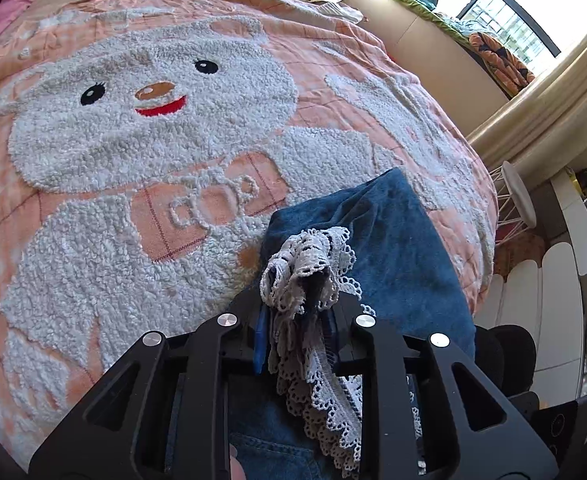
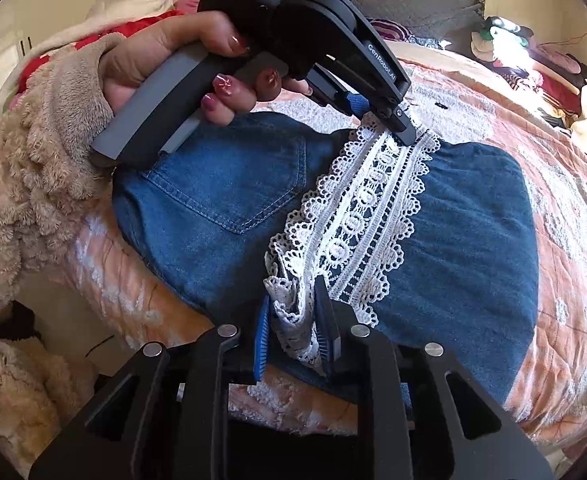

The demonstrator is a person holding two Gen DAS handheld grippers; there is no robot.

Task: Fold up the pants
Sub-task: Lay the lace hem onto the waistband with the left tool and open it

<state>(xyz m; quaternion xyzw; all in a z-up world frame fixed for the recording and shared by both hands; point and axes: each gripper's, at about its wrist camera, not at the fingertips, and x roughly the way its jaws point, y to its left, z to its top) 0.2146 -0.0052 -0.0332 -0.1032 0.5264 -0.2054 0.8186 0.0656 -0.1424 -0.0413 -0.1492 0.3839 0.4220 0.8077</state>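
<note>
Denim pants (image 2: 221,184) lie folded on the near edge of the bed, on a peach blanket (image 1: 313,64) with a fluffy white bear (image 1: 141,92). White lace trim (image 2: 373,208) runs across the denim, near to far. Right gripper (image 2: 293,332) — jaws narrow, pinching the near end of the lace. Left gripper (image 2: 393,124) — held by a hand (image 2: 165,60) in a fuzzy beige sleeve (image 2: 33,152), clamped on the far end. Beyond, clothes piled at the bed's far side.

Open blanket (image 1: 133,140) beyond pants (image 2: 473,220), clothes pile (image 2: 533,56) behind
</note>
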